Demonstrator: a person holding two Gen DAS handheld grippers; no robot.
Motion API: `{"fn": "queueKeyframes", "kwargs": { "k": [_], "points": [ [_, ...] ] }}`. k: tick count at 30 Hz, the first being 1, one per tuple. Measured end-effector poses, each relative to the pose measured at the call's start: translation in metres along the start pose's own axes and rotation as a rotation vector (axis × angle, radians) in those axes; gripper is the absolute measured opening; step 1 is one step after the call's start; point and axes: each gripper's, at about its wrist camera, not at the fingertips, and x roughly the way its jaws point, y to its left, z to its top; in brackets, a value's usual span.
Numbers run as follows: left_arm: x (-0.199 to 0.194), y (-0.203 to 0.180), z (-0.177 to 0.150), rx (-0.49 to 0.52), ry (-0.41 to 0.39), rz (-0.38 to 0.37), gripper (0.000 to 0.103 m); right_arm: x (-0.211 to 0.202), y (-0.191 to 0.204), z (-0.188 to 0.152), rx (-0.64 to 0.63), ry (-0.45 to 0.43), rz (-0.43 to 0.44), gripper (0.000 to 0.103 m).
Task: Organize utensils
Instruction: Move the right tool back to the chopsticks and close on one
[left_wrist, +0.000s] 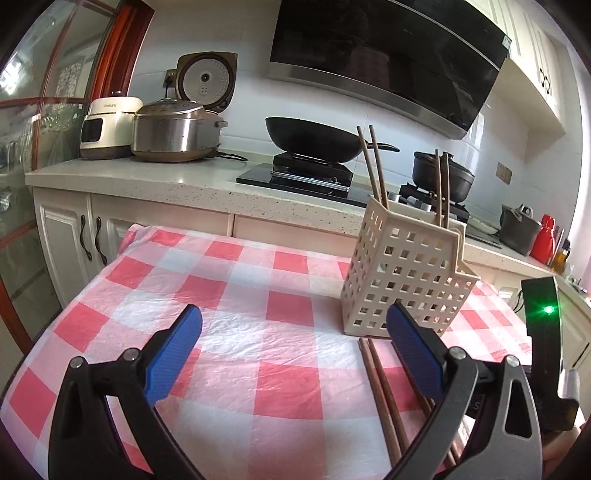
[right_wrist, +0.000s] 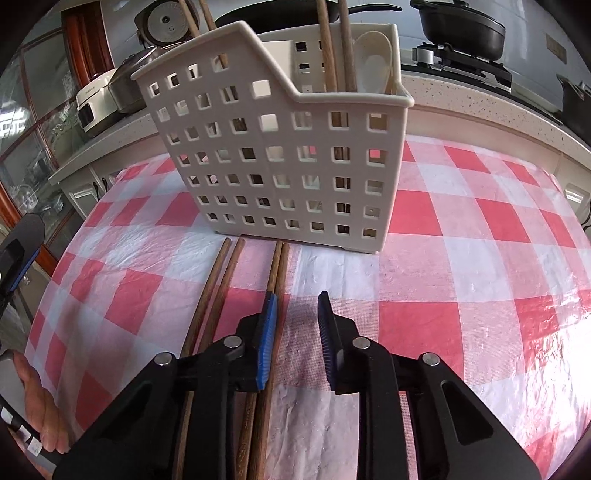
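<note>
A cream perforated utensil caddy (left_wrist: 406, 269) (right_wrist: 280, 158) stands on the red-and-white checked tablecloth (left_wrist: 258, 295). Upright in it are two pairs of brown chopsticks (left_wrist: 375, 166) (right_wrist: 332, 48) and a white spoon (right_wrist: 375, 62). Two more pairs of chopsticks lie flat in front of the caddy (right_wrist: 218, 280) (right_wrist: 277, 266), with their ends near its base. My right gripper (right_wrist: 297, 295) hovers low over the table just right of them; a narrow gap shows between its pads with only cloth in it, and the nearer pair runs under its left finger. My left gripper (left_wrist: 294, 310) is wide open and empty, left of the flat chopsticks (left_wrist: 380, 387).
Behind the table runs a speckled counter (left_wrist: 147, 184) with a rice cooker (left_wrist: 173, 129), a black wok (left_wrist: 314, 138) and a black pot (left_wrist: 443, 177) on the stove. A red bottle (left_wrist: 545, 236) stands at the far right. A hand (right_wrist: 40, 406) shows at the lower left.
</note>
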Motion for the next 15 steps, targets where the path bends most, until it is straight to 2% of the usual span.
{"fn": "queueKeyframes", "kwargs": {
  "k": [8,15],
  "points": [
    [-0.005,-0.017,-0.004,0.099,-0.028,0.019,0.097,0.002,0.006,0.002,-0.024,0.02,-0.006,0.019],
    [-0.002,-0.013,-0.005,0.079,-0.009,0.009,0.097,0.006,0.011,0.002,-0.038,0.035,-0.011,0.014]
  ]
}}
